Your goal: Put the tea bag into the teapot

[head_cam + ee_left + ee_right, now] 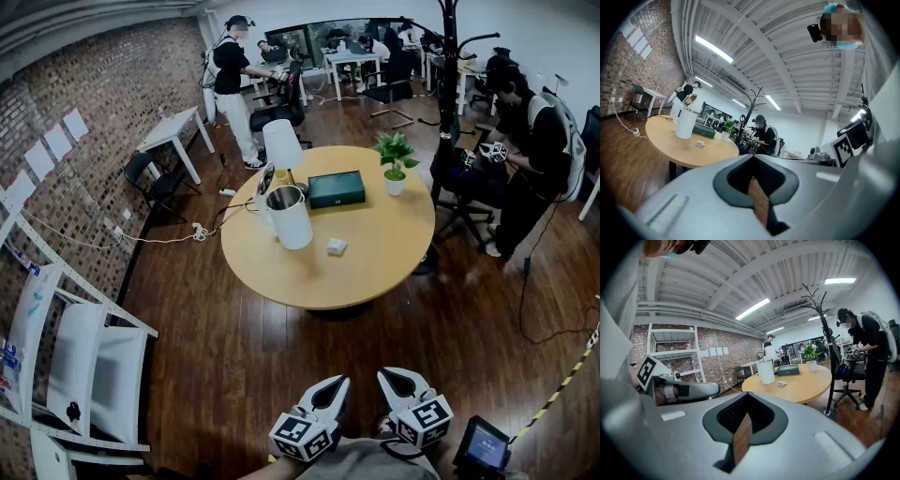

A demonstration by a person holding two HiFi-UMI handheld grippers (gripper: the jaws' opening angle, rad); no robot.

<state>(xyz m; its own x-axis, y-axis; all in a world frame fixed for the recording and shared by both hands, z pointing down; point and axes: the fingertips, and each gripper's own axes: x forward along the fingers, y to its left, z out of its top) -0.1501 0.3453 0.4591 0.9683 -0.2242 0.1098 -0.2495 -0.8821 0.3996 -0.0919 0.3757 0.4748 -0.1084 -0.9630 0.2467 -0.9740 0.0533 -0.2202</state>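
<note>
The head view is looking down on a round wooden table (pixel 375 253) standing on a dark plank floor. A tall white teapot (pixel 289 216) is standing on the table's left half with its lid tipped up. The tea bag (pixel 337 247), a small white packet, is lying flat on the bare tabletop just to the right of the teapot, apart from it. Behind them a dark green box (pixel 336 188) is lying flat, a small potted plant (pixel 395 164) is sitting near the far right edge, and a white lamp (pixel 282 145) is standing at the back.

At the bottom of the view both grippers are hovering side by side over the floor, close to the person's body and well apart from the table. The left gripper (pixel 330 392) is showing its jaws pressed together with nothing between them, as its own view confirms (pixel 753 161). The right gripper (pixel 401 384) is likewise fully closed and holding nothing (pixel 746 399). Both are pointing roughly level toward the table, where the teapot (pixel 765 371) and tea bag (pixel 782 384) are showing in the distance.

A brick wall (pixel 103 84) is running along the left. One person (pixel 232 84) is standing at the back, and another (pixel 530 141) is leaning over a chair at the right.
</note>
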